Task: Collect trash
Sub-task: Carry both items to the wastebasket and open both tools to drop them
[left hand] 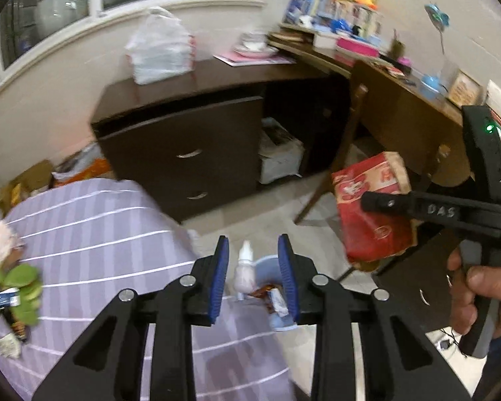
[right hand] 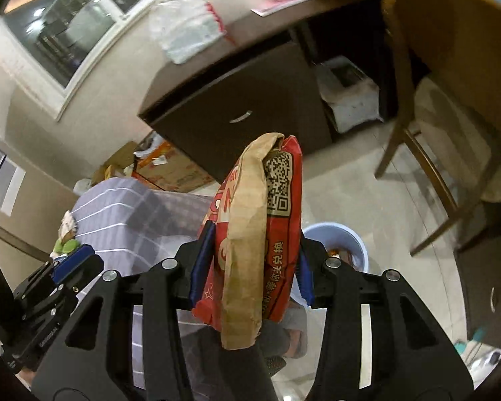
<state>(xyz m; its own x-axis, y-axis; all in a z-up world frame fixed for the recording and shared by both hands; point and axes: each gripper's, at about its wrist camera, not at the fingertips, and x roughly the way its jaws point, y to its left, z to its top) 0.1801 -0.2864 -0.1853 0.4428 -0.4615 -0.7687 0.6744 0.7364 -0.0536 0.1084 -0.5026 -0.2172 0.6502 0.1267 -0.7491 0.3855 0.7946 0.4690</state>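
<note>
You are carrying red bag (right hand: 250, 234), right gripper (right hand: 252, 267) clamping it; left gripper (left hand: 254, 277) empty, parted. Be centring over blue bin (right hand: 354, 244) ahead before releasing.

Two handheld grippers fill the frames, built of matte black plastic with triangular cut-outs in their linkage arms. The left gripper (left hand: 254, 264) carries ribbed blue pads (left hand: 221, 277) on its fingers, and round silver pivot pins (left hand: 187, 280) stud each joint. The right gripper (right hand: 250, 267) shows the same blue pads (right hand: 202, 262) and silver pins. Seen from the left wrist at 3 o'clock, its black body bears the handwritten letters "DAS" (left hand: 441, 210) and a small green indicator light (left hand: 489, 129). The person's hand (left hand: 477, 297) emerges from a dark sleeve (left hand: 499, 364).
</note>
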